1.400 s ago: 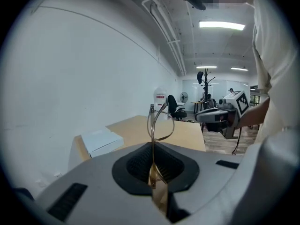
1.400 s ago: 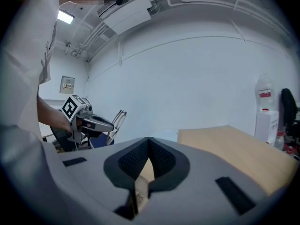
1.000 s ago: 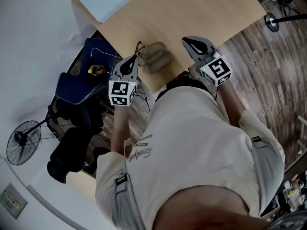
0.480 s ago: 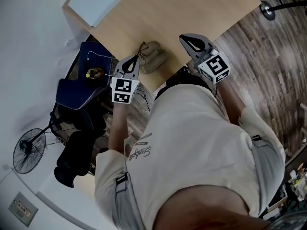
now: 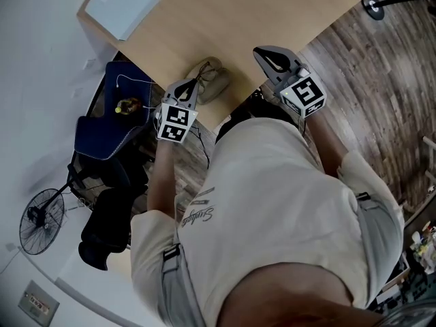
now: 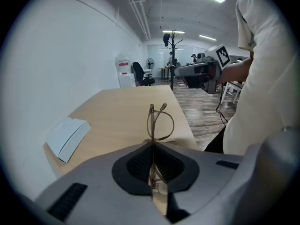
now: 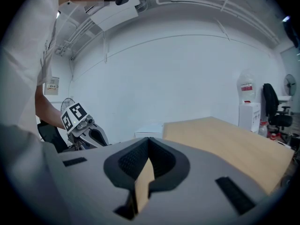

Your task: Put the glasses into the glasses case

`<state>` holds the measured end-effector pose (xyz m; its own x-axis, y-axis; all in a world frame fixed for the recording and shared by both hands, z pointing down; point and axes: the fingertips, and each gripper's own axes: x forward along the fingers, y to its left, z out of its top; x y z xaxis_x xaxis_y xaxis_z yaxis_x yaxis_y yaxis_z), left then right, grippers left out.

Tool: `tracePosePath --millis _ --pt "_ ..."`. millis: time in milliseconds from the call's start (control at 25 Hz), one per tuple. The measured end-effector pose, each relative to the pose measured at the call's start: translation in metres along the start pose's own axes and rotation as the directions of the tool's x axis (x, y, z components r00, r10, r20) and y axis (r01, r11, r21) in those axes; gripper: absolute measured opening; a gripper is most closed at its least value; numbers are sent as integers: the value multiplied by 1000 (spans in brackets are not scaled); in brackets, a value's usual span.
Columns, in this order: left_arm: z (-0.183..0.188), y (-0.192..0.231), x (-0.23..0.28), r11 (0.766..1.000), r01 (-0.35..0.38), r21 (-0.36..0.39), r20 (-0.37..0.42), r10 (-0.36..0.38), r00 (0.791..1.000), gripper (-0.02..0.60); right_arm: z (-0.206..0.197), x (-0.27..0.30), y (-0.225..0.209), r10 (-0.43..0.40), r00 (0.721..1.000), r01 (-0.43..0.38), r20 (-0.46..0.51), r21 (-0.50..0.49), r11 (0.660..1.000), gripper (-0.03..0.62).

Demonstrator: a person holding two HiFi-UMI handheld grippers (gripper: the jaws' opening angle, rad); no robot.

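A thin metal-framed pair of glasses [image 6: 159, 122] sticks up folded from my left gripper [image 6: 152, 146], which is shut on it. In the head view the glasses [image 5: 200, 72] hang over the left end of the beige glasses case [image 5: 211, 80], which lies near the front edge of the wooden table [image 5: 259, 12]. My left gripper [image 5: 191, 85] sits just left of the case. Right of the case, over the table edge, is my right gripper [image 5: 263, 52]. My right gripper [image 7: 149, 153] is shut with nothing in it.
A white flat box [image 5: 121, 5] lies at the table's far left corner, also seen as the white box [image 6: 68, 136]. Below the table stand a blue chair [image 5: 109, 125] and a floor fan [image 5: 42, 211]. Wooden floor [image 5: 381, 67] lies to the right.
The head view has drifted, so everything sits a little further left and up. The left gripper with the glasses has edged closer to the case. The right gripper has hardly moved.
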<state>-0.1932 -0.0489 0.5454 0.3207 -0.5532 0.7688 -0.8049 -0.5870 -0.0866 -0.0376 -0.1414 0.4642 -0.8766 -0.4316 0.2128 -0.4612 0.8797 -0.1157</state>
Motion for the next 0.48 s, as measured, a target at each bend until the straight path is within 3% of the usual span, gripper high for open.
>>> tracePosePath --millis 480 --pt "-28 -8 30 995 95 -9 -129 -96 987 20 -5 2 -7 -13 1000 13 -22 -1 1000 -5"
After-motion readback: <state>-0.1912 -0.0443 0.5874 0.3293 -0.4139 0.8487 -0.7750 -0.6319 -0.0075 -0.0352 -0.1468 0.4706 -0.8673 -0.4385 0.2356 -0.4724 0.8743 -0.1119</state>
